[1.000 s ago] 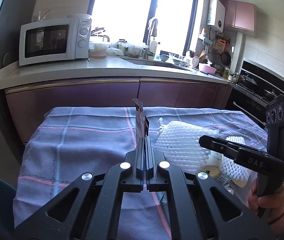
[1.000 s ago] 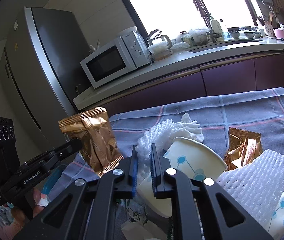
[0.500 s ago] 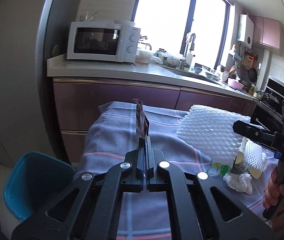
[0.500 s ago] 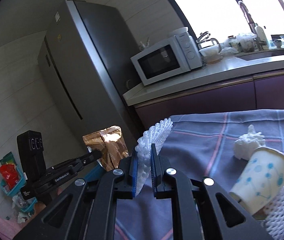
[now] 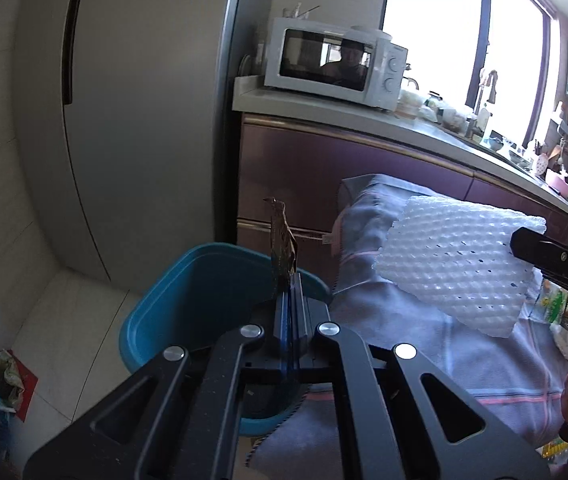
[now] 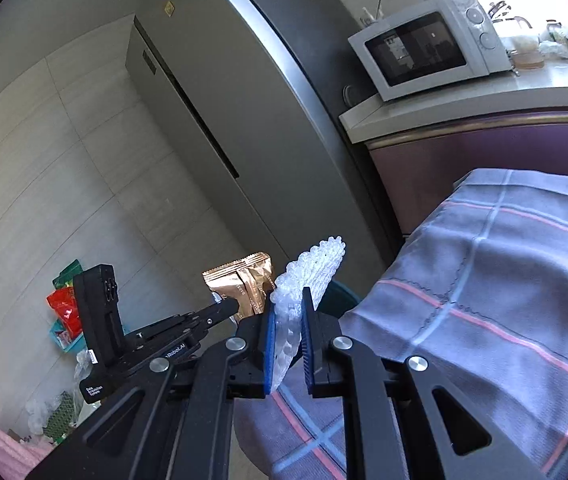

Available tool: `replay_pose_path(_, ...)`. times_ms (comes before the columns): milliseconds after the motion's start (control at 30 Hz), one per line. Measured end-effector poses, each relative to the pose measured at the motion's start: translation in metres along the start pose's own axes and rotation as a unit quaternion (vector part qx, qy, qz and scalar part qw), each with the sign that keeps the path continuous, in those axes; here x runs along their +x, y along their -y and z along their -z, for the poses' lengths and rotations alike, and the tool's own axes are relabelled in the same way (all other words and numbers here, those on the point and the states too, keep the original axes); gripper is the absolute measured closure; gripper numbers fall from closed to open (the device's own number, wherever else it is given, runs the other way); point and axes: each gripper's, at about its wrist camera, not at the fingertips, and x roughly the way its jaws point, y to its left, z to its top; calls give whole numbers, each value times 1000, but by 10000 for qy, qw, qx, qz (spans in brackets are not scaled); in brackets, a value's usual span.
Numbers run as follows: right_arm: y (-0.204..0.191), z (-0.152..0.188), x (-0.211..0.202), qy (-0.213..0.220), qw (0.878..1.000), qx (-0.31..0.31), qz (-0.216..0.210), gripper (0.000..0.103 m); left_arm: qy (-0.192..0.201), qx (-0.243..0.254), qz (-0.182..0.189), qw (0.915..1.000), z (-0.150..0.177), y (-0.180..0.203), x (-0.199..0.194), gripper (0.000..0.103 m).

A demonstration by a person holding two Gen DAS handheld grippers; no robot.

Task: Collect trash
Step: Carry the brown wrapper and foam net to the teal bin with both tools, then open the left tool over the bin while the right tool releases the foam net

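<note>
A gold-brown snack wrapper is pinched edge-on between the closed jaws of the left gripper, and is held above the blue plastic bin that stands on the floor beside the table. A white foam net sleeve is clamped between the blue pads of the right gripper, over the corner of the checked tablecloth. A microwave is seen on the counter next to a grey refrigerator.
</note>
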Motion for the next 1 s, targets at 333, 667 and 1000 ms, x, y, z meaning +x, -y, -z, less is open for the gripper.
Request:
replay_pose_path(333, -12, 3, 72, -687, 9976, 39, -108, 91, -381, -245, -513, 9977, 14, -49, 30, 100)
replay_pose_path(667, -7, 16, 115, -1145, 9930, 187, 225, 78, -559, -509, -690, 9947, 15, -66, 58, 79)
replay_pose_path(1000, 4, 16, 95, -982, 9944, 180, 352, 66, -426, -493, -654, 9957, 27, -47, 49, 67)
